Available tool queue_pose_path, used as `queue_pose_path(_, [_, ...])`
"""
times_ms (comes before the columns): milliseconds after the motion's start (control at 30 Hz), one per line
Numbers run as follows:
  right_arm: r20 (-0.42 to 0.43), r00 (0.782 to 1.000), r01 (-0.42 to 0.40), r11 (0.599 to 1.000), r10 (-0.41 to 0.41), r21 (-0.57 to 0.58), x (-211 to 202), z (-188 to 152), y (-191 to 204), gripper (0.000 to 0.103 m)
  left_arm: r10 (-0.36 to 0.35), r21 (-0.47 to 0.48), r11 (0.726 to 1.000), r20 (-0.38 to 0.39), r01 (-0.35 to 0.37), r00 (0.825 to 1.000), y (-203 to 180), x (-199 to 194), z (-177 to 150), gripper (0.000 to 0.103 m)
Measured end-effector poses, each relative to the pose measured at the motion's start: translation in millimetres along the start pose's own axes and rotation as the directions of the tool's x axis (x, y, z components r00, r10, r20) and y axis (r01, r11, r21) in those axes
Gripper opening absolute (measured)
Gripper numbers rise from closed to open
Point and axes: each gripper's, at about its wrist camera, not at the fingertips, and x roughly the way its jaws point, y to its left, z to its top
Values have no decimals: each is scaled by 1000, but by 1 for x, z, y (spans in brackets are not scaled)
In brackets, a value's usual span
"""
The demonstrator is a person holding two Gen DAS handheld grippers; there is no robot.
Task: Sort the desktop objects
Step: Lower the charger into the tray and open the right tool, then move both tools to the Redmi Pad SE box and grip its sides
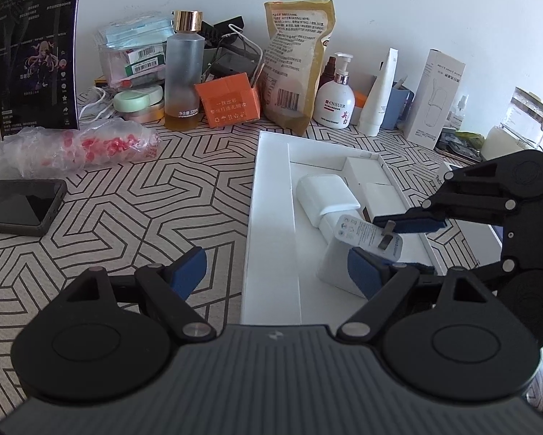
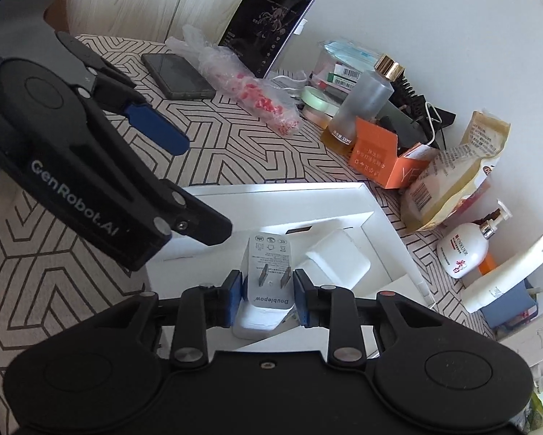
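Observation:
A white charger plug [image 2: 268, 282] with two metal prongs and a "Doublepow" label stands in the white box tray [image 2: 344, 199]. My right gripper [image 2: 268, 290] is shut on its two sides, prongs facing the camera. In the left wrist view the same charger [image 1: 358, 250] sits in the tray [image 1: 271, 217], held by the right gripper [image 1: 398, 243] that reaches in from the right. A second white charger [image 1: 326, 195] lies just behind it, also in the right wrist view [image 2: 338, 257]. My left gripper [image 1: 278, 272] is open and empty, over the tray's left part.
On the patterned table: a black phone [image 1: 17, 206], a plastic bag with red pieces [image 1: 90, 145], a tablet [image 1: 36, 58], a glass bottle [image 1: 182, 72], an orange box [image 1: 229, 101], a tan pouch [image 1: 297, 61], a lotion pump bottle [image 1: 335, 98], a white tube [image 1: 378, 94].

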Motion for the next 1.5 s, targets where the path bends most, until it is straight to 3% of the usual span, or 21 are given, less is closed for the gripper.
queue_pose_path(133, [-3, 1000, 30, 999, -30, -31, 2, 1, 5, 37, 3, -9, 1000, -3, -3, 1000, -1, 1, -1, 85])
queue_pose_path(233, [28, 996, -92, 991, 90, 98, -7, 1, -12, 37, -10, -19, 1000, -7, 10, 1000, -2, 3, -2, 85])
queue_pose_path(300, [51, 977, -214, 958, 208, 190, -12, -3, -25, 37, -10, -20, 1000, -4, 10, 1000, -2, 1, -2, 86])
queue_pose_path(367, [64, 959, -283, 931, 276, 232, -12, -7, -28, 38, -8, -21, 1000, 0, 8, 1000, -2, -1, -3, 86])
queue_pose_path(733, [52, 923, -377, 865, 382, 330, -3, -22, -21, 41, 17, -62, 998, 27, -16, 999, 7, -17, -7, 86])
queue_pose_path(833, [47, 931, -356, 874, 362, 332, -4, -23, -20, 50, 14, -62, 998, 25, -12, 1000, 6, -18, -8, 86])
queue_pose_path(1133, [90, 960, -278, 868, 265, 412, -30, -39, -35, 52, -60, -9, 998, 1, 60, 998, -25, -12, -10, 86])
queue_pose_path(1267, [97, 974, -226, 824, 206, 520, -45, -69, -52, 62, -87, 7, 996, -9, 87, 996, -46, -4, -6, 90])
queue_pose_path(1400, [96, 992, -122, 769, 79, 627, -76, -108, -72, 63, -141, 35, 989, -5, 141, 990, -78, 2, 1, 90])
queue_pose_path(1500, [69, 997, -26, 726, -29, 687, -101, -142, -89, 73, -214, -3, 977, -28, 214, 976, -99, 13, 3, 93])
